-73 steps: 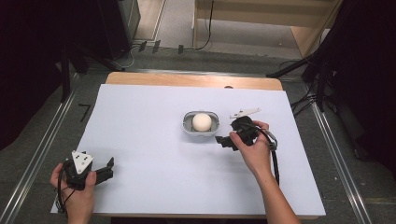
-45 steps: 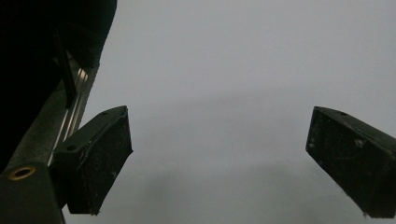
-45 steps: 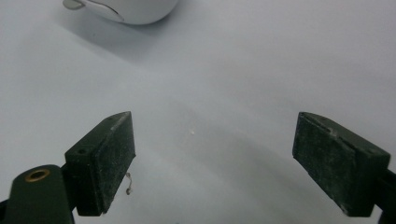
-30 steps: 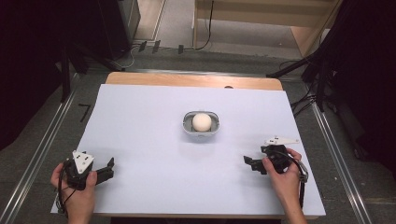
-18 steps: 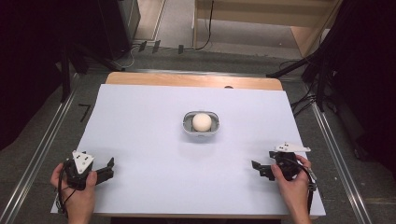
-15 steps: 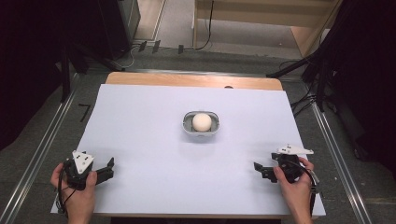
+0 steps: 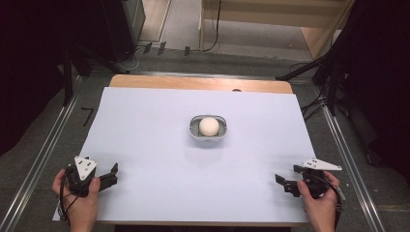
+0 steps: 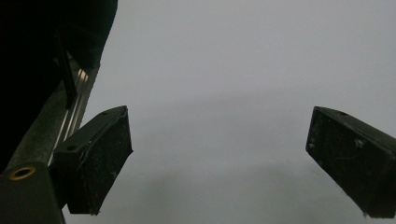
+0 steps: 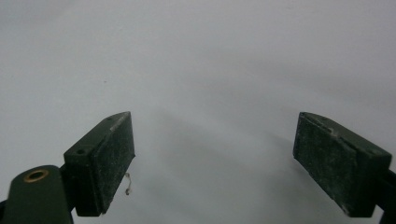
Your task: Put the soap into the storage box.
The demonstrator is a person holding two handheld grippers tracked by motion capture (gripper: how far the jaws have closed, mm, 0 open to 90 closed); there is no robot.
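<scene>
Both grippers stand wide open and hold nothing: the left gripper [image 7: 112, 175] and right gripper [image 7: 282, 182] hover over the white table [image 7: 145, 145], well apart from the ball [image 7: 209, 126] in its bowl [image 7: 193, 133].

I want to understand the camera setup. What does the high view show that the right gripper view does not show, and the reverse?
High view: the white ball lying in the small grey bowl mid-table, the left gripper and right gripper at the near corners, and both hands. Right gripper view: a close look at its black pads, wide apart with nothing between them, and a small thread by the left pad. Both share the pale table sheet.
</scene>
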